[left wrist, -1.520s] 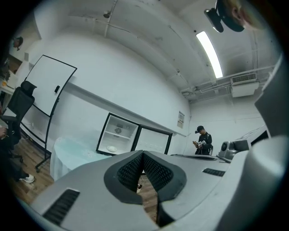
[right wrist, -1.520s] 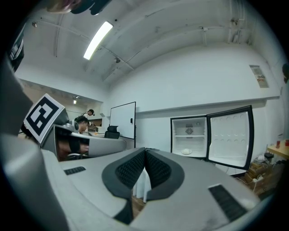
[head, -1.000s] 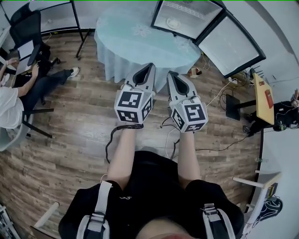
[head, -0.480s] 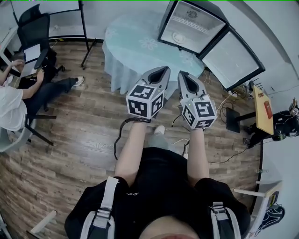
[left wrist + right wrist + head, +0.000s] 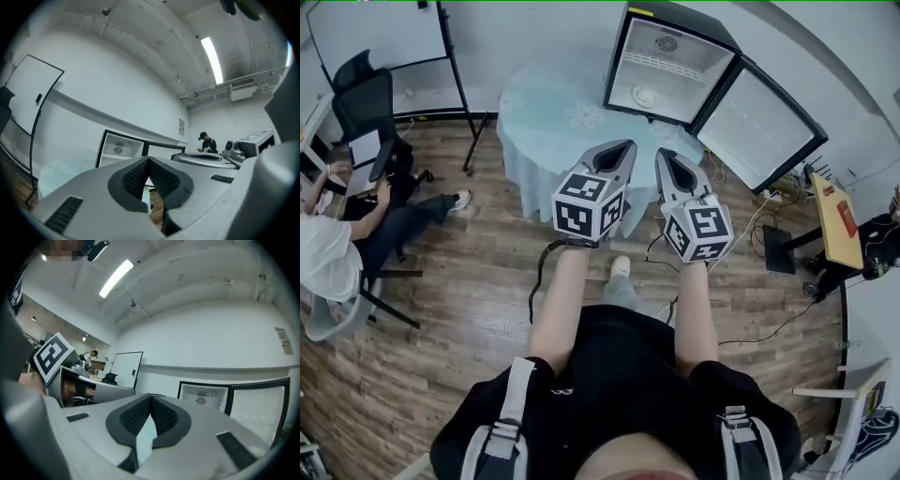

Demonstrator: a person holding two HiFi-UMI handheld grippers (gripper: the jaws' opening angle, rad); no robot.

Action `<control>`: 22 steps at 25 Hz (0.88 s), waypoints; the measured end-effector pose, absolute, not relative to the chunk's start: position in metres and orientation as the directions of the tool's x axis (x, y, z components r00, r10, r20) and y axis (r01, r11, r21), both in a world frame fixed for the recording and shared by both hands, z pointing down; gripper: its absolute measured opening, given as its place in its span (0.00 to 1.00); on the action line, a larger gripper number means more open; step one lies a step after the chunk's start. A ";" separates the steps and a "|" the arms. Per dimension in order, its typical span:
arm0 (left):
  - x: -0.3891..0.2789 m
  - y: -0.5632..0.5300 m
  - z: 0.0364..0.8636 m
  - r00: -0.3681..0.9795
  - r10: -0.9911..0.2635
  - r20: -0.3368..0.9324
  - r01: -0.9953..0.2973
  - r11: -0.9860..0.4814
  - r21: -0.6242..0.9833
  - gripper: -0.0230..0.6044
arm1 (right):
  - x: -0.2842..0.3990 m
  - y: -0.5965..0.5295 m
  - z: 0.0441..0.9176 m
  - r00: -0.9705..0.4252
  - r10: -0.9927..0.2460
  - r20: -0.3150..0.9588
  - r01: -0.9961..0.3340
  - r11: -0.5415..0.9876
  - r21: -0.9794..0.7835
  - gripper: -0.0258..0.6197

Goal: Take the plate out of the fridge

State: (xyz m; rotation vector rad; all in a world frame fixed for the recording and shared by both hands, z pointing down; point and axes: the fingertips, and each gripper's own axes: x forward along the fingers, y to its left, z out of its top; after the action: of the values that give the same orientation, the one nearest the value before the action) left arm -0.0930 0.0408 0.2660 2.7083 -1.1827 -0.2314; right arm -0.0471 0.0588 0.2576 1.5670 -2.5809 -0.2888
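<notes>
A small black fridge [image 5: 666,70] stands open on the far side of a round table, its door [image 5: 757,122] swung out to the right. A white plate [image 5: 646,95] lies on its shelf. My left gripper [image 5: 626,145] and right gripper [image 5: 661,155] are held side by side above the near edge of the table, well short of the fridge. Both are shut with nothing between the pads. The left gripper view shows the shut left gripper [image 5: 148,159] with the fridge [image 5: 121,149] beyond it. In the right gripper view the fridge [image 5: 204,397] sits right of the shut right gripper [image 5: 151,395].
The round table [image 5: 553,108] has a pale blue cloth. A seated person [image 5: 337,234] and an office chair [image 5: 370,94] are at the left, near a whiteboard stand [image 5: 455,75]. Cables [image 5: 769,234] trail over the wooden floor towards a yellow side table [image 5: 836,220].
The view has moved closer to the table and fridge, and both grippers have come forward with it. Both stay shut and empty.
</notes>
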 end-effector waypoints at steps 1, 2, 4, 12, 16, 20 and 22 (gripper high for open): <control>-0.082 0.036 0.266 0.676 -0.735 -0.061 -0.715 -0.673 0.191 0.04 | -0.035 0.053 0.259 -0.445 -0.895 -0.015 -0.879 0.434 0.196 0.05; -0.071 0.032 0.266 0.683 -0.728 -0.058 -0.713 -0.682 0.160 0.04 | -0.024 0.047 0.260 -0.429 -0.903 -0.024 -0.892 0.418 0.173 0.05; -0.050 0.026 0.263 0.704 -0.705 -0.078 -0.697 -0.708 0.111 0.04 | -0.004 0.034 0.260 -0.403 -0.914 -0.040 -0.908 0.394 0.139 0.05; -0.022 -0.046 0.279 0.657 -0.748 -0.091 -0.734 -0.663 0.149 0.04 | 0.044 -0.021 0.289 -0.404 -0.915 -0.012 -0.912 0.401 0.087 0.05; -0.005 -0.079 0.273 0.619 -0.773 -0.140 -0.766 -0.633 0.113 0.04 | 0.068 -0.058 0.288 -0.417 -0.909 -0.030 -0.908 0.414 0.064 0.05; 0.012 -0.115 0.284 0.618 -0.777 -0.123 -0.772 -0.629 0.093 0.04 | 0.084 -0.095 0.311 -0.417 -0.908 -0.029 -0.909 0.417 -0.002 0.05; 0.024 -0.134 0.301 0.619 -0.781 -0.081 -0.773 -0.624 0.114 0.04 | 0.094 -0.111 0.327 -0.421 -0.907 -0.008 -0.907 0.421 -0.023 0.05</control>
State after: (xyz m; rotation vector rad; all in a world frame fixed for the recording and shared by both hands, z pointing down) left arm 0.0239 -0.1344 0.3013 2.7654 -1.3293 -0.1885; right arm 0.0944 -0.1114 0.3267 1.7012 -2.6639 0.0232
